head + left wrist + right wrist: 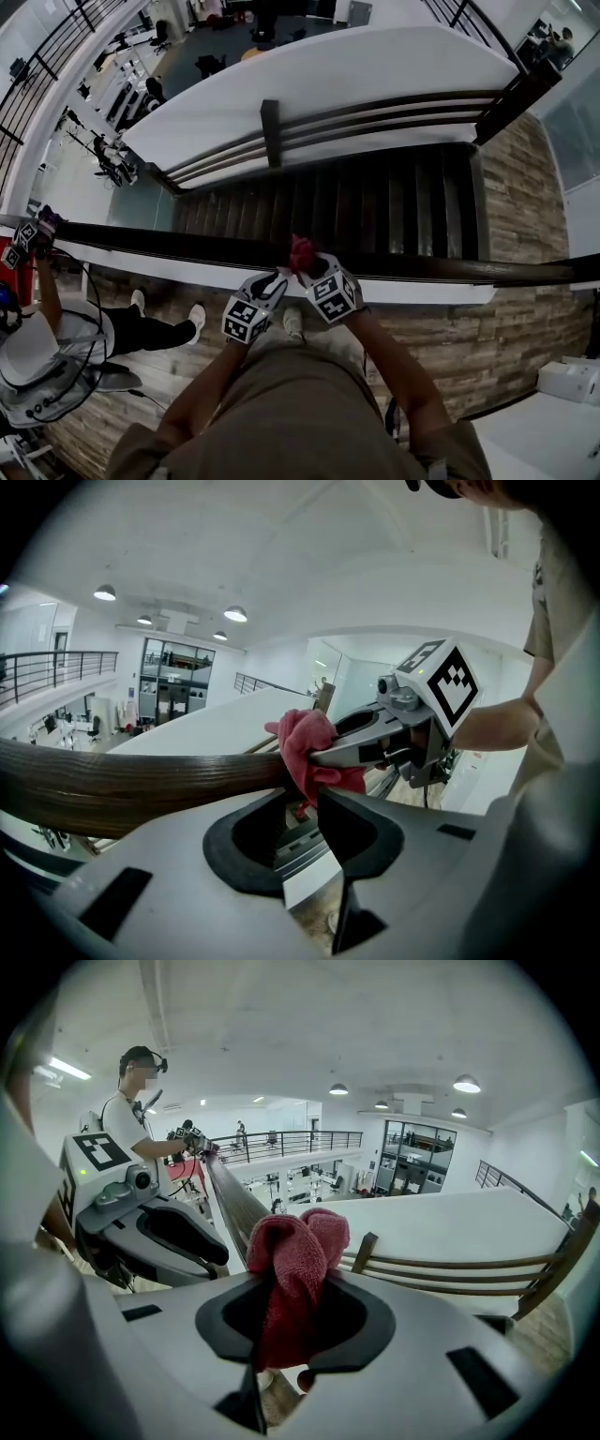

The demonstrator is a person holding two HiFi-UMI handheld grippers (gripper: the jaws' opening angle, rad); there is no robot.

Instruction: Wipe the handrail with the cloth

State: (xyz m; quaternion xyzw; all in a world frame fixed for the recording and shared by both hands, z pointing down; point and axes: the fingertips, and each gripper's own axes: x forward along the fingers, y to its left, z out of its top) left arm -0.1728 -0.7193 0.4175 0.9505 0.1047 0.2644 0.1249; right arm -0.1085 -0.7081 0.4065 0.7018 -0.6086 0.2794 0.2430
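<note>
Jaws of my right gripper (314, 270) pinched the cloth (295, 1251); my left gripper (274, 281) seemingly gaped empty. Handrail (169, 244) friction could have tugged it loose.

Cloth (301, 253) is sitting on the handrail (169, 246), caught in the right hand-held gripper (307, 269), with the left hand-held gripper (279, 278) hanging just left of it. Stairs (375, 202) are running down beyond the rail, and another person (56, 347) is standing far left.
</note>
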